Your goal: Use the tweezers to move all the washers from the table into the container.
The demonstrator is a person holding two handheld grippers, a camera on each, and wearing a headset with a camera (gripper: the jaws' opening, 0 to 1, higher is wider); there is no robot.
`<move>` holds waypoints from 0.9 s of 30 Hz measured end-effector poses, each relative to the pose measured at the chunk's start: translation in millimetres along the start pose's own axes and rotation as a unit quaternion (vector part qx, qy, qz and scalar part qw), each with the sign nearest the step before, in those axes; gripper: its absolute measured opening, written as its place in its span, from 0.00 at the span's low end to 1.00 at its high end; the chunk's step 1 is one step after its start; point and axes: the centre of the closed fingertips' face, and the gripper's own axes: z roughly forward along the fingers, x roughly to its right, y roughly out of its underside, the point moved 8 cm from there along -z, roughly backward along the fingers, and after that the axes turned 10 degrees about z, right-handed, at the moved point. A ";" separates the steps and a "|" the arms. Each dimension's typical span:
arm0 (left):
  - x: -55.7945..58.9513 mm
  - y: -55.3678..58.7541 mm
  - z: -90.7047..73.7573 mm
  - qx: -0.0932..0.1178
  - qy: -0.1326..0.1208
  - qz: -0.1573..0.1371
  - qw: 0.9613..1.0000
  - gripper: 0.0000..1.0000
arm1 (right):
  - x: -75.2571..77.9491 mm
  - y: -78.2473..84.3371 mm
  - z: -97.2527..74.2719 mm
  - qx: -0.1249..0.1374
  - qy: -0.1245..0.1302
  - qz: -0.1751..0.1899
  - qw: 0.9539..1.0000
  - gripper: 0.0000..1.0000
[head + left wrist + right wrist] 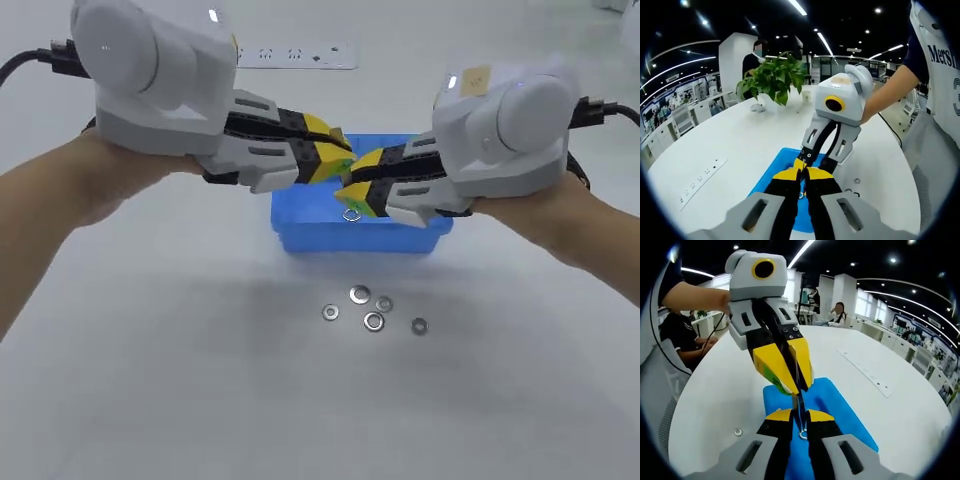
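1. The washer [803, 435] hangs in the tweezers [800, 412] over the container [360, 240]; five loose washers [374, 321] dot the table [150, 380];
2. Your left gripper [338, 160] and right gripper [352, 192] both clamp the tweezers; loosen unevenly and it may spring outside.

Left gripper [345, 158] and right gripper [345, 194] were pale grey, jaws black-and-yellow, black cables [25, 62] at ten and two o'clock

Partial lettering "MerS" on person's white vest [940, 55]; remainder cut off.
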 end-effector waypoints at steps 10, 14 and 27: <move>19.6 -20.5 -19.3 0.006 0.013 0.026 1.000 0.07 | -22.0 -13.7 -13.2 0.003 -0.010 -0.026 1.000 0.11; 23.9 -20.4 -29.4 0.008 0.015 0.033 0.999 0.07 | -37.7 -20.7 -17.7 0.001 -0.013 -0.049 0.999 0.12; 72.4 -32.5 -53.7 0.003 0.003 0.026 1.000 0.07 | -87.1 -19.7 -29.9 -0.003 -0.034 -0.063 0.997 0.12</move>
